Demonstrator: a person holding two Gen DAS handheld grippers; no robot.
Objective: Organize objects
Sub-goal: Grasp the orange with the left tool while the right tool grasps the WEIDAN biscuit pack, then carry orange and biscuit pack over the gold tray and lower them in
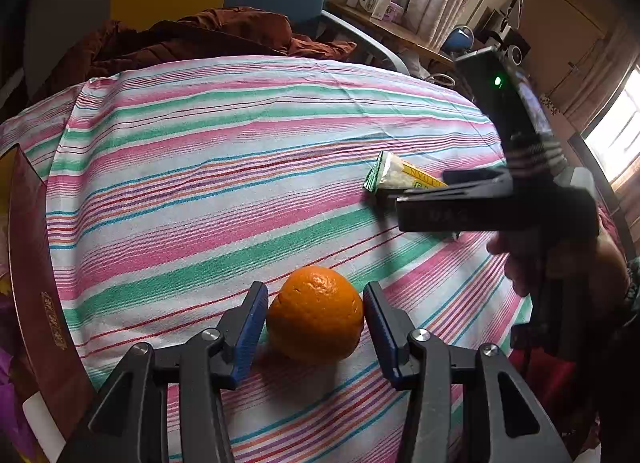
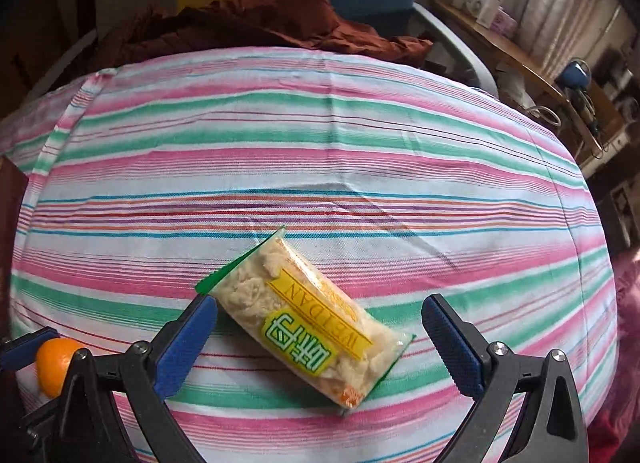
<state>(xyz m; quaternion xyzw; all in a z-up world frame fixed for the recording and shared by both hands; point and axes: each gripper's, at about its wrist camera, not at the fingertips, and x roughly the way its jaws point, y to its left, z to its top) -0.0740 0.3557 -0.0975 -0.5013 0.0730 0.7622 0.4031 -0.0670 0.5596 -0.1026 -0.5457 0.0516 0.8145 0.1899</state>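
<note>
A striped cloth (image 2: pixel 320 135) is covering the bench, with a rumpled brown garment (image 1: pixel 200 35) lying at its far edge. A dark red box (image 1: pixel 36 263) is standing at the cloth's left side. The right tongs (image 2: pixel 320 327) are hanging wide open over a snack packet (image 2: pixel 308 323) lying diagonally between the pads, untouched. The left tongs (image 1: pixel 316 315) are gripping an orange (image 1: pixel 316 313), both blue pads touching its sides while it is sitting on the cloth.

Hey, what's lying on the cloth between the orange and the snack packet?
Nothing: in the left wrist view only bare striped cloth runs from the orange to the snack packet, though the right hand-held gripper hangs over the packet's end.
</note>
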